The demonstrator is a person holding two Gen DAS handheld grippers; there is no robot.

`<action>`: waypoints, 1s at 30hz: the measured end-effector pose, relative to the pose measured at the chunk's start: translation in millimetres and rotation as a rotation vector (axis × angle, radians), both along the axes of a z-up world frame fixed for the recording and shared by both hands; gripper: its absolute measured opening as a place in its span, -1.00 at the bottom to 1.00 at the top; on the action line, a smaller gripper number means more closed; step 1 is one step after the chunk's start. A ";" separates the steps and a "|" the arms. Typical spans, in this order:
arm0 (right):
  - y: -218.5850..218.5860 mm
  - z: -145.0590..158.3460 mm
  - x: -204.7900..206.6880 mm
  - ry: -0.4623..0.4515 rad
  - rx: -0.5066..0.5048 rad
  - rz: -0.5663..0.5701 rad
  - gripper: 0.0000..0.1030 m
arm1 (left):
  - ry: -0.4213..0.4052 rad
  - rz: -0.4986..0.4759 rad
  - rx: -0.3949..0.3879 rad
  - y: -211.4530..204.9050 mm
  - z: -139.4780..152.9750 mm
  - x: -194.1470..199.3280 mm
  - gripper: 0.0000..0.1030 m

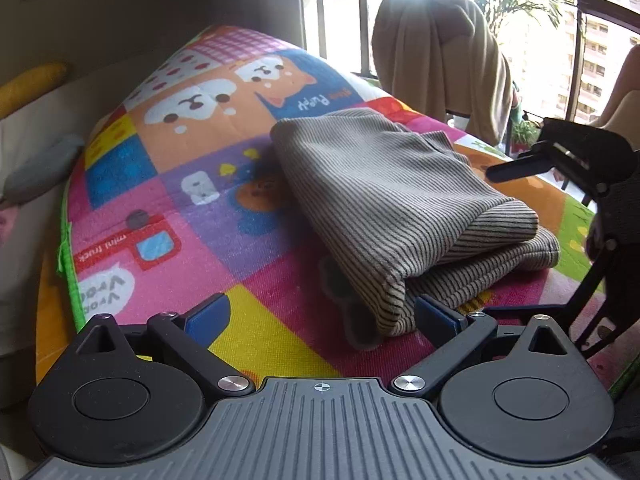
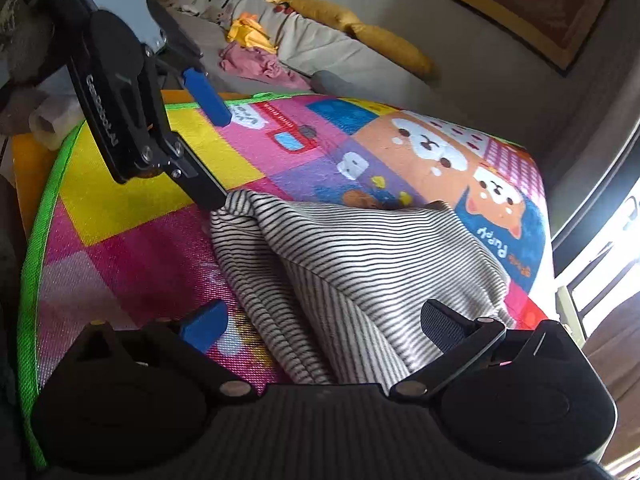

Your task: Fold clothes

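The striped garment (image 1: 404, 216) lay folded in thick soft layers on the play mat (image 1: 168, 216), near the mat's middle and a little toward the window side. Its cloth was a ribbed knit, beige-grey with thin dark stripes, and its folded edges were rounded, not sharp. The mat had a woven, slightly shiny surface with bright squares, cartoon puppies and a green sewn border (image 2: 30, 280). The left tool (image 1: 324, 316) stood with its jaws wide apart, just beside the near rounded corner of the garment; its right blue pad (image 1: 438, 316) was very close to the cloth, but I could not tell if it touched. The right tool (image 2: 320, 326) was also wide open, and the garment's edge lay between its fingers without being pressed. The pink and yellow part of the mat beside the garment was free. Beyond the mat was a beige sofa (image 2: 320, 52) with yellow cushions (image 2: 384, 46).
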State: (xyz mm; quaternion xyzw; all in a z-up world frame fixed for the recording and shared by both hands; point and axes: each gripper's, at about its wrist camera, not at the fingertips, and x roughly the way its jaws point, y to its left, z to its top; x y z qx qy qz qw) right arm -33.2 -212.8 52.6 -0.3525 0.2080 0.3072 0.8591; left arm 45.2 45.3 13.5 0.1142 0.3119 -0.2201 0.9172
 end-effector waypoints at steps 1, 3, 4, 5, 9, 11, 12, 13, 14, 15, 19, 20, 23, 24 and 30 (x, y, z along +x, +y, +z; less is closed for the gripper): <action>1.5 -2.0 3.7 0.004 0.004 -0.001 0.83 | -0.003 -0.007 0.000 0.6 0.7 -1.9 0.96; -0.2 0.5 15.2 0.016 0.031 -0.051 0.63 | -0.010 -0.027 0.005 0.3 1.4 -5.5 0.96; -4.7 4.0 23.1 0.038 0.069 -0.086 0.56 | -0.013 -0.039 0.009 -1.0 1.0 -6.4 0.96; -12.1 8.6 33.3 0.082 0.128 -0.130 0.55 | -0.015 -0.051 0.013 -3.0 0.1 -6.5 0.96; -49.9 20.2 71.8 0.326 0.394 -0.254 0.52 | -0.023 -0.091 0.056 -17.0 -6.8 -2.3 0.96; -62.6 22.4 81.4 0.387 0.472 -0.281 0.52 | -0.035 -0.112 0.097 -27.6 -11.9 1.7 0.96; -65.4 23.1 82.3 0.390 0.484 -0.285 0.52 | -0.041 -0.123 0.117 -33.1 -14.5 4.0 0.96; -65.3 23.5 80.6 0.374 0.475 -0.282 0.52 | -0.049 -0.131 0.138 -38.5 -16.8 6.7 0.96; -62.4 23.5 75.5 0.343 0.445 -0.266 0.52 | -0.059 -0.128 0.158 -43.8 -18.1 10.7 0.96; -59.0 23.4 69.7 0.310 0.410 -0.247 0.52 | -0.070 -0.126 0.178 -49.1 -19.5 14.7 0.96; -45.9 21.4 42.2 0.171 0.273 -0.146 0.54 | -0.132 -0.109 0.199 -57.9 -7.7 28.1 0.96; -44.0 20.3 35.0 0.142 0.246 -0.122 0.58 | -0.138 -0.106 0.187 -57.3 -2.3 31.5 0.97; -37.0 11.2 24.6 0.074 0.175 -0.097 0.65 | -0.142 -0.100 0.159 -57.0 8.6 38.4 0.98; -35.5 7.8 25.4 0.066 0.160 -0.100 0.65 | -0.144 -0.101 0.161 -58.0 9.7 38.8 0.98; -35.1 -3.7 34.1 0.061 0.151 -0.131 0.65 | -0.131 -0.096 0.177 -61.5 5.4 38.6 0.98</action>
